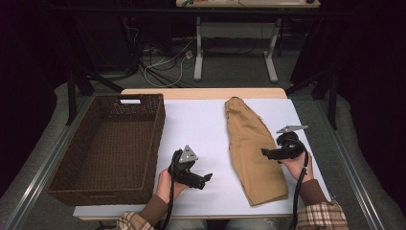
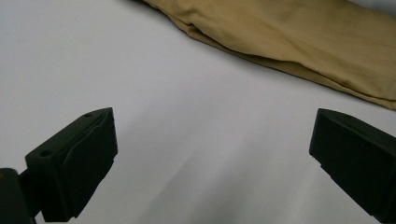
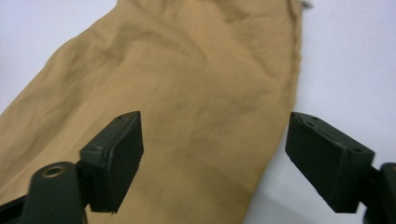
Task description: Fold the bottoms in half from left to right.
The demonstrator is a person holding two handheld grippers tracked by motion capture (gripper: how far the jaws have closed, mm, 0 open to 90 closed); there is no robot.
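Lying lengthwise on the white table (image 1: 201, 124), the tan folded garment (image 1: 251, 151) runs from the far edge toward the person, narrow at its far end and broader at the near end, where it stops a little short of the table's front edge. Its cloth is soft and creased, with shallow wrinkles across the middle and a stitched hem along one long side, seen best in the right gripper view (image 3: 196, 93). It looks like trousers folded in half, though the folds hide enough that I cannot be sure.

The right gripper (image 1: 265, 153) sits at the garment's right edge, pointing left over the cloth, its jaws spread wide with nothing pinched between them. The left gripper (image 1: 208, 178) hovers over bare table just left of the garment, jaws likewise wide apart and holding nothing; its own view shows the garment's folded edge (image 2: 289, 42) ahead.

The garment's underside and inner layers are hidden, and the near right corner is partly covered by the right hand (image 1: 298, 165).

A brown wicker basket (image 1: 153, 143) stands at the table's left side, well apart from the garment. Between basket and garment lies a broad strip of bare white surface. To the right, the garment lies near the table's edge.
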